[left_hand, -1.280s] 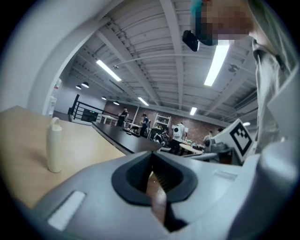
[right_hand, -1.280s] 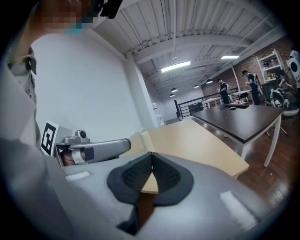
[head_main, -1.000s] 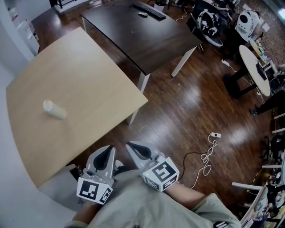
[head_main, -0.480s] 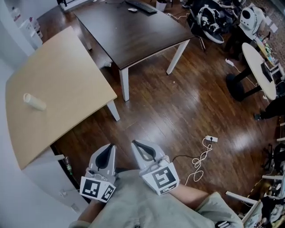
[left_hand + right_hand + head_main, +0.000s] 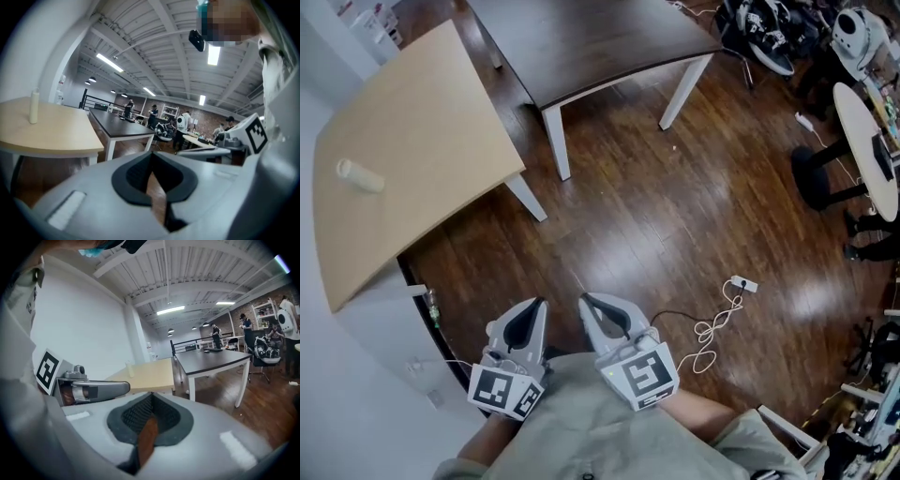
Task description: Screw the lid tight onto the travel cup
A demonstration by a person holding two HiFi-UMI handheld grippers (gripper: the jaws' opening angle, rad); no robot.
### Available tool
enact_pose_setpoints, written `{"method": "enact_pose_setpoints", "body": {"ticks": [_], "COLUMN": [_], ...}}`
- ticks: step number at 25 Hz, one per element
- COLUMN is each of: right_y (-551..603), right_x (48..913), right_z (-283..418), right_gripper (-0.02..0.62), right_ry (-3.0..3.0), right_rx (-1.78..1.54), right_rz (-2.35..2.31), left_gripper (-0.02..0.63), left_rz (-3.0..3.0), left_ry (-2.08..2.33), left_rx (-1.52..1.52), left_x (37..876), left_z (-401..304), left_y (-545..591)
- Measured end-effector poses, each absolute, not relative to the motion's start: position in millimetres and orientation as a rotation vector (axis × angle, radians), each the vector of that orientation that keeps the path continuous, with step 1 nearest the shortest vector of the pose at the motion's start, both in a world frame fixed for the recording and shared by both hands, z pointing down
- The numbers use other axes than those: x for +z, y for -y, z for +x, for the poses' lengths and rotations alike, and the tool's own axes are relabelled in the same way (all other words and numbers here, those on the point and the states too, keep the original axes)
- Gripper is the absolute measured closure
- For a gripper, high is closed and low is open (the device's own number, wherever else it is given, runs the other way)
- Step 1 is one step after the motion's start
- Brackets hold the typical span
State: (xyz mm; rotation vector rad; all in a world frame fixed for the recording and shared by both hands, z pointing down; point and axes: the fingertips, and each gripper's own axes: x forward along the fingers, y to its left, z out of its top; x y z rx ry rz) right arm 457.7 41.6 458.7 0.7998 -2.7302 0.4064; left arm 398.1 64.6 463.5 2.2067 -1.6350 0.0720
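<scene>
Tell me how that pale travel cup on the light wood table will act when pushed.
The travel cup stands upright, tall and narrow, so a push near its top would probably tip it. Its round body would then likely roll across the smooth light table. Its plain, smooth-looking wall may slip in a loose grip.

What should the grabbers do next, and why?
Probably carry both toward the light table: the travel cup stands there, far from the left gripper and right gripper, which are both shut and empty.
</scene>
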Motion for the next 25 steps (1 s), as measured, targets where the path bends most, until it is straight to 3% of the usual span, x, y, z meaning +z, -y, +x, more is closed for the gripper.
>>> {"method": "enact_pose_setpoints", "body": {"ticks": [25], "right_y": [-58], "right_x": [453], "right_z": [462], "right_gripper": [0.597], "right_ry": [2.812], "right_rx": [0.373], "right_rz": [0.612], "left_gripper": [0.604], "left_rz": [2.090], "left_ry": [1.859], "left_rx": [0.005], "left_x": [450], "left_z": [397], "left_y": [-89]}}
